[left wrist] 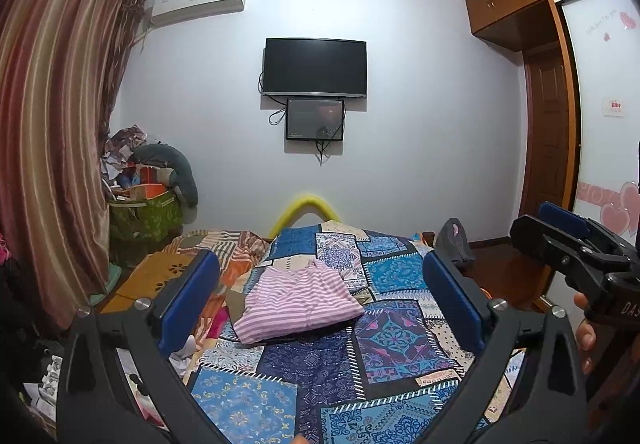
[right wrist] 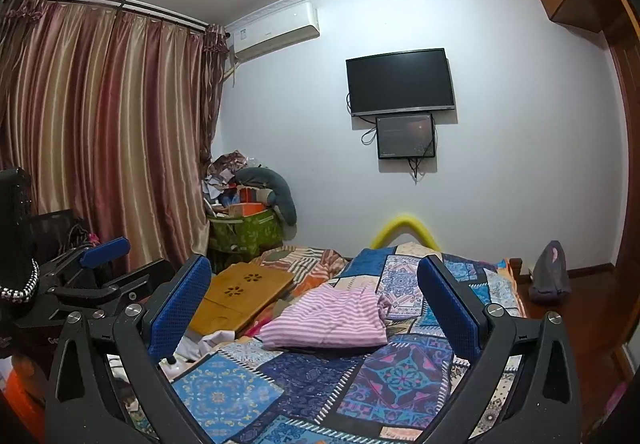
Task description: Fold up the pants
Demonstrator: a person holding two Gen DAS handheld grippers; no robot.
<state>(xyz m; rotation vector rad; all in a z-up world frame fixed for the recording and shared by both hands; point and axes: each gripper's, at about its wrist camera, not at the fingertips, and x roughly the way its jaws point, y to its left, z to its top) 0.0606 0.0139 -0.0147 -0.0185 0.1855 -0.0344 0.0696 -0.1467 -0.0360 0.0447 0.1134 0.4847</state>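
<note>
The pink and white striped pants (left wrist: 298, 302) lie folded in a compact bundle on the blue patchwork bedspread (left wrist: 312, 376). They also show in the right wrist view (right wrist: 332, 320). My left gripper (left wrist: 320, 284) is open and empty, held above the bed short of the pants. My right gripper (right wrist: 314, 286) is open and empty, also short of the pants. The right gripper shows at the right edge of the left wrist view (left wrist: 568, 240). The left gripper shows at the left edge of the right wrist view (right wrist: 96, 260).
A wooden lap tray (right wrist: 240, 296) lies on the bed's left side next to an orange striped quilt (right wrist: 308, 264). A green bin piled with clutter (right wrist: 244, 232) stands by the curtain. A grey bag (right wrist: 550, 276) sits on the floor at right. A yellow arch (right wrist: 404, 228) rises behind the bed.
</note>
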